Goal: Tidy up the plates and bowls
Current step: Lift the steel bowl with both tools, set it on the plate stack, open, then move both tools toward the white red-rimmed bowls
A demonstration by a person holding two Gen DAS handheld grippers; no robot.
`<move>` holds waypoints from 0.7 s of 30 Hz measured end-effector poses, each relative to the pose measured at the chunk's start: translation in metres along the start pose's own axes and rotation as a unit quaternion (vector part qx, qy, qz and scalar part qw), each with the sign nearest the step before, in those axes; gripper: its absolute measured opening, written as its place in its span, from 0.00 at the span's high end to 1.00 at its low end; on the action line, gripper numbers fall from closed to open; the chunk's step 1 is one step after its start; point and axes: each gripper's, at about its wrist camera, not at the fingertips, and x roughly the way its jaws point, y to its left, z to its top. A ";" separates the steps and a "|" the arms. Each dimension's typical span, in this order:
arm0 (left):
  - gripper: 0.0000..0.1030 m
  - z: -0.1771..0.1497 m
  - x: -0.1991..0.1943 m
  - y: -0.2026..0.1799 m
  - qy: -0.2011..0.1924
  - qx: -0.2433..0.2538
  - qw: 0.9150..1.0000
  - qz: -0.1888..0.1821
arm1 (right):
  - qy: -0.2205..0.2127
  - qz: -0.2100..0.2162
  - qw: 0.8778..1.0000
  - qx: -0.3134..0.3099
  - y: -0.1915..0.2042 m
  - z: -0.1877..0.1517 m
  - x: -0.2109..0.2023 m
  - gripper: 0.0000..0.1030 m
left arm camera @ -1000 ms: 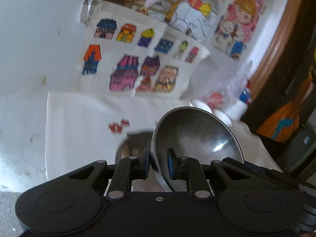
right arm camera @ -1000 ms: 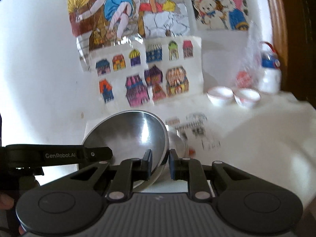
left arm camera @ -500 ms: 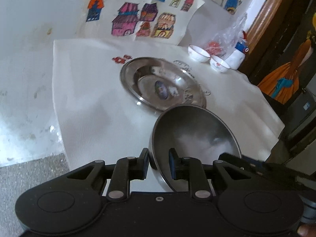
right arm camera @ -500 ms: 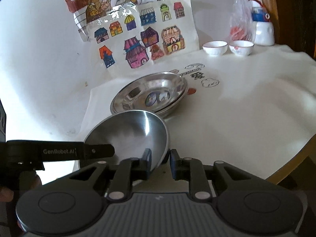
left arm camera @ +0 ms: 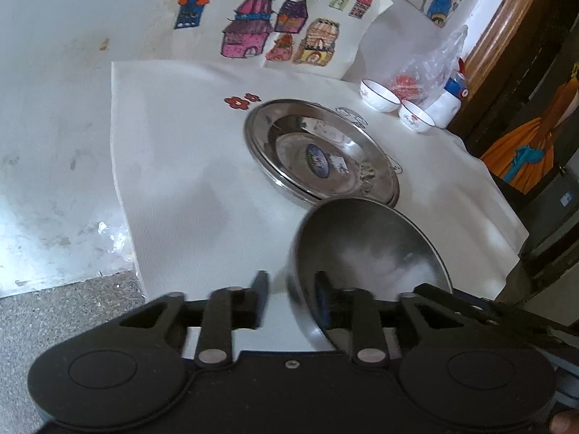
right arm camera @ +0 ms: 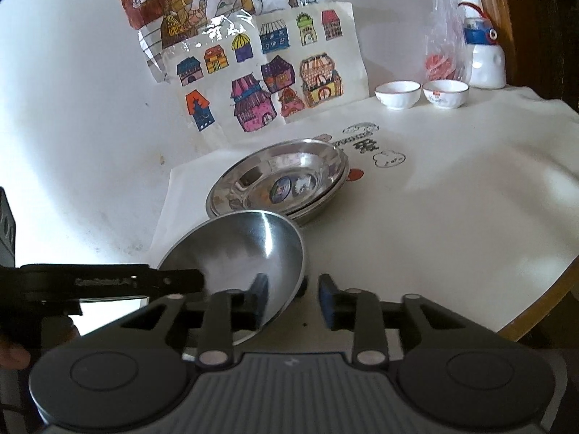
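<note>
A steel bowl [left arm camera: 372, 249] [right arm camera: 246, 246] sits low over the white cloth, just in front of a stack of steel plates [left arm camera: 322, 155] [right arm camera: 278, 181]. My left gripper [left arm camera: 292, 289] straddles the bowl's left rim; its jaws are opening, and the outer pad stands clear of the wall. My right gripper [right arm camera: 292, 289] straddles the opposite rim, also opening, with a gap at its outer pad. Neither presses on the rim. The bowl's near edge is blurred in the left wrist view. The left gripper's body [right arm camera: 108, 282] shows at the left of the right wrist view.
Two small white bowls [right arm camera: 397, 94] [right arm camera: 445, 93] stand at the back right beside a plastic bag [right arm camera: 443, 36] and a white bottle [right arm camera: 485, 61]. Coloured drawings [right arm camera: 275, 83] lean on the wall. The table's wooden edge [right arm camera: 542, 300] curves at the right.
Both grippers came down with the bowl to the cloth in front of the plates. Their jaws, shut on the rim before, have spread apart and released it.
</note>
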 end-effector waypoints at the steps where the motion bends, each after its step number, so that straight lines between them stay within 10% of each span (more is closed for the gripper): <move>1: 0.57 -0.001 -0.002 0.002 -0.005 -0.001 1.000 0.003 | -0.003 -0.001 1.000 0.001 -0.001 0.001 -0.001 0.52; 11: 0.27 0.009 -0.028 0.022 -0.073 -0.020 0.997 0.030 | -0.046 0.001 0.999 0.022 -0.024 0.012 -0.018 0.16; 21: 0.08 0.055 -0.019 0.005 -0.089 -0.024 0.996 0.010 | -0.090 -0.010 0.994 0.058 -0.077 0.028 -0.023 0.00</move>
